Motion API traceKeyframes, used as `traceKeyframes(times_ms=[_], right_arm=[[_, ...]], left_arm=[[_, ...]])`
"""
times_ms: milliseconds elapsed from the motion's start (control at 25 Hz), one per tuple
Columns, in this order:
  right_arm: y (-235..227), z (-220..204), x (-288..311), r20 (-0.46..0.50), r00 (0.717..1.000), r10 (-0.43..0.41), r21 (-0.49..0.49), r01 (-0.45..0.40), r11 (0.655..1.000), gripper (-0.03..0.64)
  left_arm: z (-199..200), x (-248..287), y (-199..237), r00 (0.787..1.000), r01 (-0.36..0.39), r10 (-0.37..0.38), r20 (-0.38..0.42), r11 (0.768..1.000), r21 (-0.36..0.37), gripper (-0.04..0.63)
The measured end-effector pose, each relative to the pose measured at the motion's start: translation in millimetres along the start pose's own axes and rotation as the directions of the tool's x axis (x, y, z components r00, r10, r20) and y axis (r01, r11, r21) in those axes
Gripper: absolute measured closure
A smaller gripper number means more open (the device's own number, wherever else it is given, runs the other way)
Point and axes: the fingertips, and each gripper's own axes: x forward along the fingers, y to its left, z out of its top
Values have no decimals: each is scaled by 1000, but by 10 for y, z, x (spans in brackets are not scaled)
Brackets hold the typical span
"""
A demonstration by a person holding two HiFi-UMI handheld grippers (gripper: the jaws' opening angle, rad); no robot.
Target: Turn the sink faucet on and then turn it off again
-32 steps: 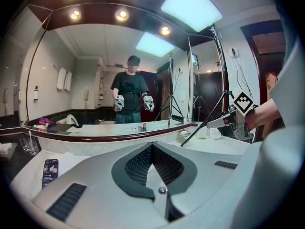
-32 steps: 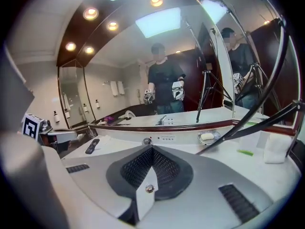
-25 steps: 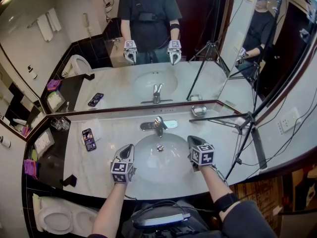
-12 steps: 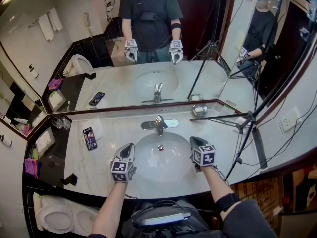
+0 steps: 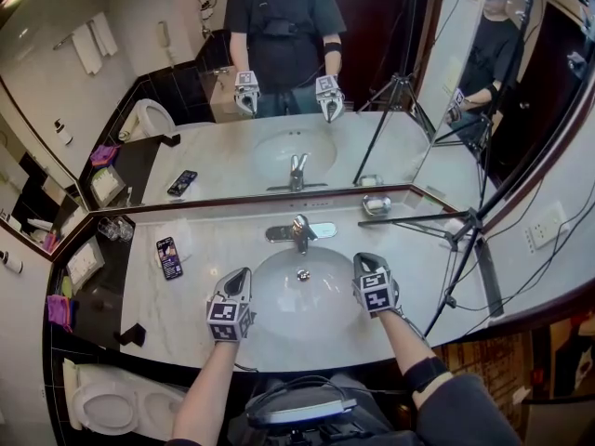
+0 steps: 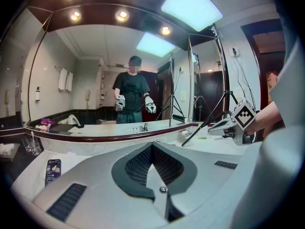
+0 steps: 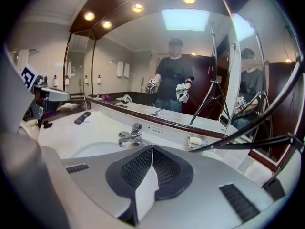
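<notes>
The chrome faucet (image 5: 299, 232) stands behind the white sink basin (image 5: 279, 309), its lever on top; no water shows. In the right gripper view the faucet (image 7: 129, 136) lies ahead and a little left of my jaws. My left gripper (image 5: 244, 275) hovers over the basin's left rim, jaws shut and empty (image 6: 151, 144). Over the right rim my right gripper (image 5: 363, 259) is shut with nothing in it (image 7: 152, 148). Both are well short of the faucet and touch nothing.
A phone (image 5: 167, 258) lies on the marble counter (image 5: 214, 244) at left, with glasses (image 5: 112, 232) beyond it. A soap dish (image 5: 375, 206) sits back right. A tripod leg (image 5: 418, 219) crosses the counter's right side. A mirror (image 5: 279, 91) backs the counter. A toilet (image 5: 102, 407) stands low left.
My right gripper has rolled about its own axis, so its marker cube faces differently, and it has shifted slightly. The left gripper has stayed put.
</notes>
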Motion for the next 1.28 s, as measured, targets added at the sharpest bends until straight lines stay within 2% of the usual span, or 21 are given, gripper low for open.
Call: traceKeyframes(times_ms=[120, 200, 280, 360, 440, 560, 760, 960, 1280], right_arm=[[67, 26, 148, -17, 1000, -2, -174, -1, 985, 545], [126, 23, 276, -26, 1000, -2, -318, -6, 948, 526], [211, 77, 364, -22, 1000, -10, -491, -2, 871, 490], [305, 121, 449, -19, 1000, -11, -643, -3, 766, 464], [394, 126, 554, -30, 1000, 0, -748, -23, 663, 401], [476, 135, 738, -43, 999, 10, -842, -42, 538, 367], [533, 53, 1085, -93, 996, 4, -923, -88, 374, 342], [607, -67, 1369, -155, 988, 4, -943, -149, 297, 341], [784, -42, 1644, -180, 983, 32, -951, -182, 249, 339]], left_arm=[[6, 19, 6, 1000, -2, 2, 2, 1000, -1, 595], [2, 40, 18, 1000, -6, 6, 3, 1000, 0, 595], [-8, 55, 29, 1000, -9, 9, -1, 1000, 0, 595], [-9, 77, 29, 1000, -9, 9, -5, 1000, -1, 595], [-9, 116, 21, 1000, -8, 8, -5, 1000, -1, 595], [-17, 184, 6, 1000, -7, 7, -7, 1000, -2, 595], [-32, 255, -10, 1000, -6, 6, -16, 1000, -1, 595], [-29, 317, 16, 1000, -5, 5, -25, 1000, 14, 595], [-73, 331, 137, 999, -21, 21, -33, 1000, 2, 595]])
